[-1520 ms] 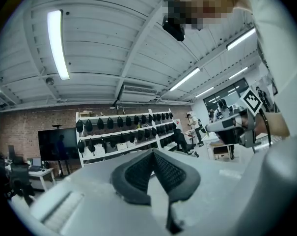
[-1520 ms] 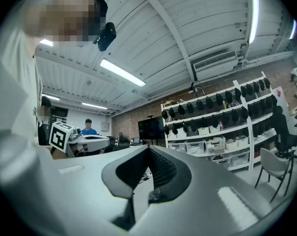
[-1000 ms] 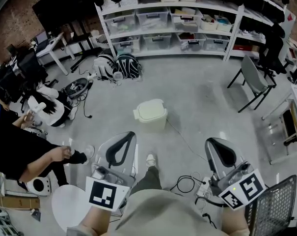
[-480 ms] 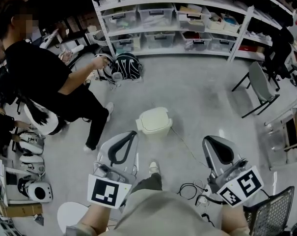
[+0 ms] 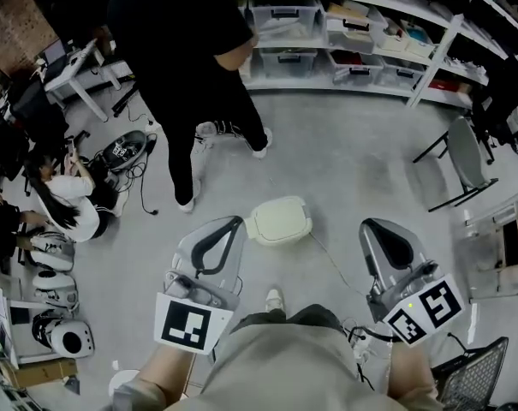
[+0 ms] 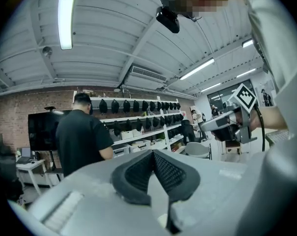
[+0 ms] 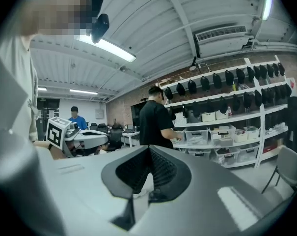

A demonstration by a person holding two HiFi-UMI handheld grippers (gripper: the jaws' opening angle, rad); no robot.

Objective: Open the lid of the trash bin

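Both jaw pairs were pressed together, empty: L gripper (image 5: 231, 223), R gripper (image 5: 372, 228). Trash bin (image 5: 278, 221) sat on floor (image 5: 361, 161) betw. them, lid down. Person in black (image 5: 190, 50) stood beyond it, nr shelves (image 5: 361, 24).

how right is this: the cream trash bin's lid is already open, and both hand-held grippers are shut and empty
Wrong on the lid: the head view shows the trash bin closed. The left hand-held gripper and right hand-held gripper are shut and empty.

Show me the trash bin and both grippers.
trash bin (image 5: 278, 219), head view, centre of its top.
left gripper (image 6: 152, 152), left gripper view, where its fingertips meet.
right gripper (image 7: 148, 149), right gripper view, where its fingertips meet.
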